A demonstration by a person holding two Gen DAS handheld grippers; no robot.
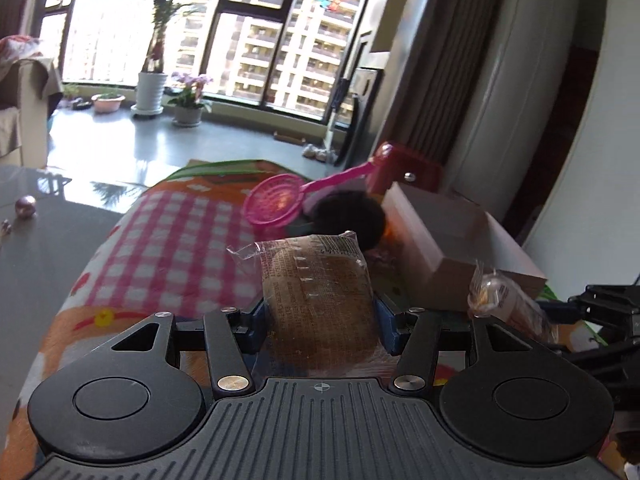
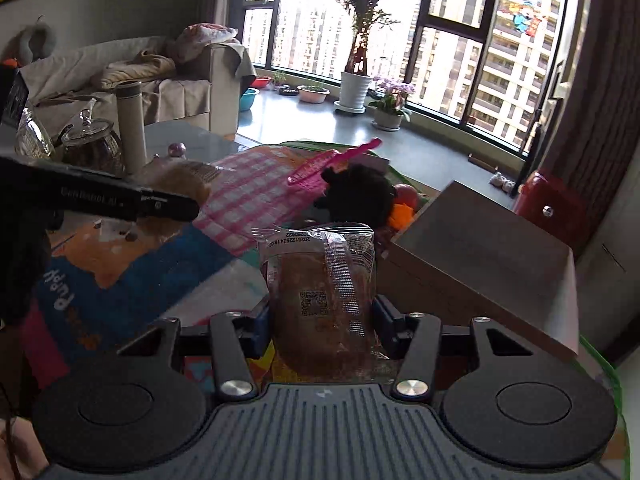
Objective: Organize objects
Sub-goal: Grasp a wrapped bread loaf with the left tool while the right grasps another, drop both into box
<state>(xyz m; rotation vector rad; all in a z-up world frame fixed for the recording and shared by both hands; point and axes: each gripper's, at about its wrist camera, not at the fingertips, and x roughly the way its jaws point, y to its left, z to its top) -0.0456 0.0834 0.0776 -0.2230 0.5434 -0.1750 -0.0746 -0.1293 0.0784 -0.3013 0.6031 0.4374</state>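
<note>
In the left wrist view my left gripper [image 1: 320,316] is shut on a clear-wrapped brown bread packet [image 1: 320,296], its blue pads pressing on both sides. The right wrist view shows my right gripper [image 2: 322,316] shut on a similar wrapped bread packet [image 2: 320,292] with a QR label. Both are held above a colourful blanket [image 1: 172,232] with a pink checked patch. To the right in the left wrist view, the right hand's packet [image 1: 504,300] shows. At the left of the right wrist view, the left gripper's black finger [image 2: 168,204] shows with its packet [image 2: 188,180].
Ahead lie a pink toy strainer [image 1: 272,204], a black plush toy [image 1: 348,216] and orange items [image 2: 404,208]. A cardboard box [image 1: 440,232] and a red case [image 1: 404,168] stand at the right. Glass jars [image 2: 92,148] and a flask [image 2: 130,128] stand on the glass table [image 1: 44,248].
</note>
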